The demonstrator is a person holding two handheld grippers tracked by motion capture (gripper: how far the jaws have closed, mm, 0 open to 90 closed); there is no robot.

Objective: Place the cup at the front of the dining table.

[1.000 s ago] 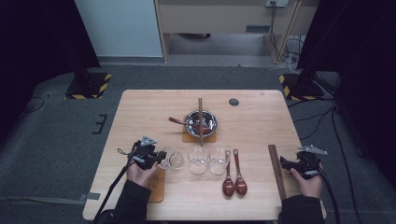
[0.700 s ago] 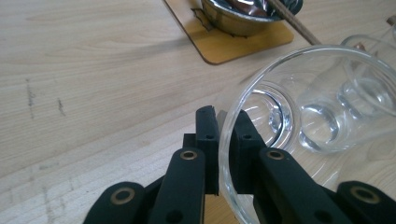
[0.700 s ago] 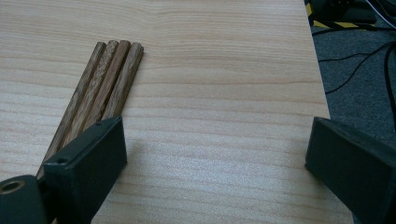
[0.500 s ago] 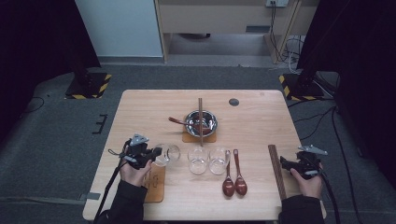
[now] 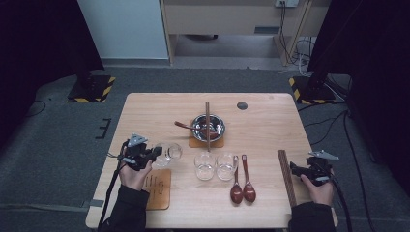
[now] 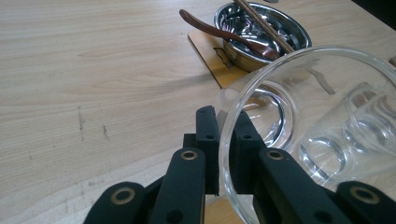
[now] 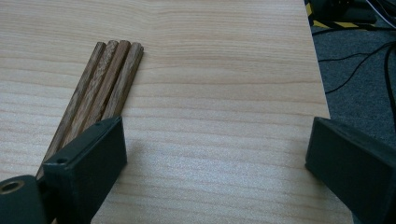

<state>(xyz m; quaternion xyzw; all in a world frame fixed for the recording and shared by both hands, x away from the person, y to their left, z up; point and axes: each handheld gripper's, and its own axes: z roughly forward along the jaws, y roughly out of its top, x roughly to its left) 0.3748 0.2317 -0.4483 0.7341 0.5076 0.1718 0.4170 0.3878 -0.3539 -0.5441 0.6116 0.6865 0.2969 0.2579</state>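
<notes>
Left gripper [image 5: 153, 155] is clamped on the rim of a glass [image 5: 168, 152] at lower left of the high view, tipped sideways with its length running left-right. Its right edge is cropped in the left gripper view. Right gripper [image 7: 215, 154] gapes wide, holding nothing.

Dim surroundings, evenly lit tabletop, soft shadows, slight blur

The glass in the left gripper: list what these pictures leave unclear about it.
- Glass, left gripper view: its right side and lower rim are cut off by the picture's edges.
- Left gripper: the pads clamp the wall, but the black jaws hide the rim behind them.
- High view: the glass is too small to tell whether anything is inside.
</notes>
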